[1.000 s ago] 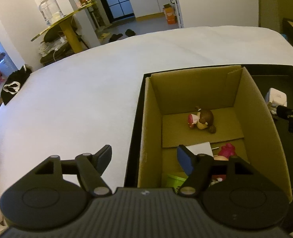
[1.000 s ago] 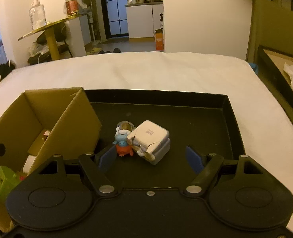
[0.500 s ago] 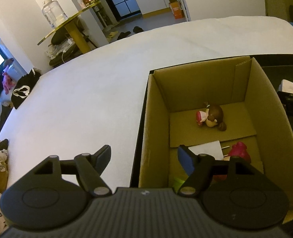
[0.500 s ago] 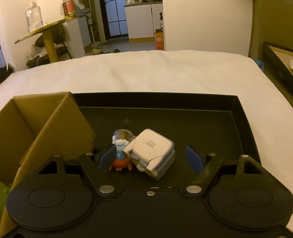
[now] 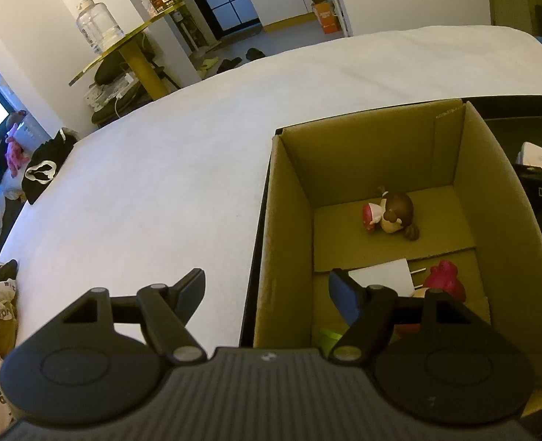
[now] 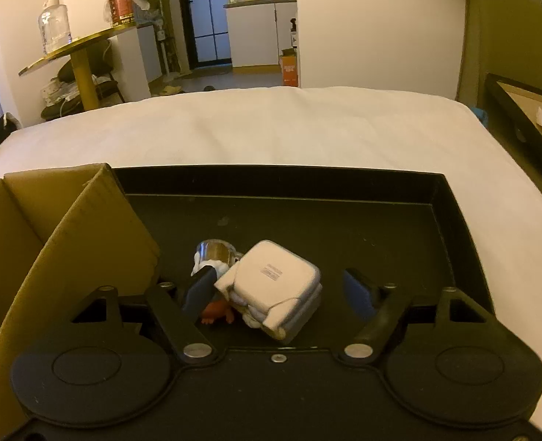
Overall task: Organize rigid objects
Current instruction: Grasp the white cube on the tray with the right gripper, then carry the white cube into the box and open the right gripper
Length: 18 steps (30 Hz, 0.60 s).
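White bed fills the foreground. Beyond it: yellow table carrying a clear jar and red can. Orange box on the floor by white cabinets; dark door behind.

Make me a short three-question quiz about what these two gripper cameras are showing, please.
1. True or false: the cardboard box is empty.
2. What lies between the right gripper's jaws? A) white charger B) glass jar C) shoe
3. What does the cardboard box stand in?

Key:
1. False: a brown-haired figurine and other items lie inside.
2. A, the white charger; the jaws are closing around it.
3. The black tray.
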Tool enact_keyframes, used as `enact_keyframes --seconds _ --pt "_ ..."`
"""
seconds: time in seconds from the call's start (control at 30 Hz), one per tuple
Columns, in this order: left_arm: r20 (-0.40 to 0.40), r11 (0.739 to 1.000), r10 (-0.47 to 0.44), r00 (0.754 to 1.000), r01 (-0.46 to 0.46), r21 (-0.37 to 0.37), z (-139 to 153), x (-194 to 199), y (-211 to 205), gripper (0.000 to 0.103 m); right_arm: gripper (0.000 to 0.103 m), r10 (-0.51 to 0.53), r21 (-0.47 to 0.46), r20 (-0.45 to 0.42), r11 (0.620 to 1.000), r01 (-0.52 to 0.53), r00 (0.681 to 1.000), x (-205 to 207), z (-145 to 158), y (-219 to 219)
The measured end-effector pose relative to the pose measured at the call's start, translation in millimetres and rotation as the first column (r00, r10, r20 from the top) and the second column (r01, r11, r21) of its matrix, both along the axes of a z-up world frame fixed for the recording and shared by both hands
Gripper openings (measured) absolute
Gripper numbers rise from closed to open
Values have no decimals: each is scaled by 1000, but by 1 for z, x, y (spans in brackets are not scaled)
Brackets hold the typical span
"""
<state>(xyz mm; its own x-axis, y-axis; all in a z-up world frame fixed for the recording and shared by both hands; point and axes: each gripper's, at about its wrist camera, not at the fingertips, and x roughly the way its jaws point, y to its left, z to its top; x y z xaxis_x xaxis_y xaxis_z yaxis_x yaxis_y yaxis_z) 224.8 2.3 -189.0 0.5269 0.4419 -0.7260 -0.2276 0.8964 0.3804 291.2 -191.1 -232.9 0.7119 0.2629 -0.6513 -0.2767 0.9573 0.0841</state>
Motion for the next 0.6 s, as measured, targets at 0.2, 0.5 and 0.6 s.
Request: enact_keyframes --seconds 0.2,0.5,0.6 --pt "11 1000 -1 1000 1 -14 2 -1 -1 73 59 30 -33 -13 999 -31 999 -12 2 -3" --pt "16 999 -8 1000 8 -48 5 -3 6 73 59 24 -63 -27 998 -25 999 -28 16 -6" --pt "18 998 -7 1000 8 -58 6 -5 9 73 59 30 -76 -16 997 -31 999 -32 26 -5"
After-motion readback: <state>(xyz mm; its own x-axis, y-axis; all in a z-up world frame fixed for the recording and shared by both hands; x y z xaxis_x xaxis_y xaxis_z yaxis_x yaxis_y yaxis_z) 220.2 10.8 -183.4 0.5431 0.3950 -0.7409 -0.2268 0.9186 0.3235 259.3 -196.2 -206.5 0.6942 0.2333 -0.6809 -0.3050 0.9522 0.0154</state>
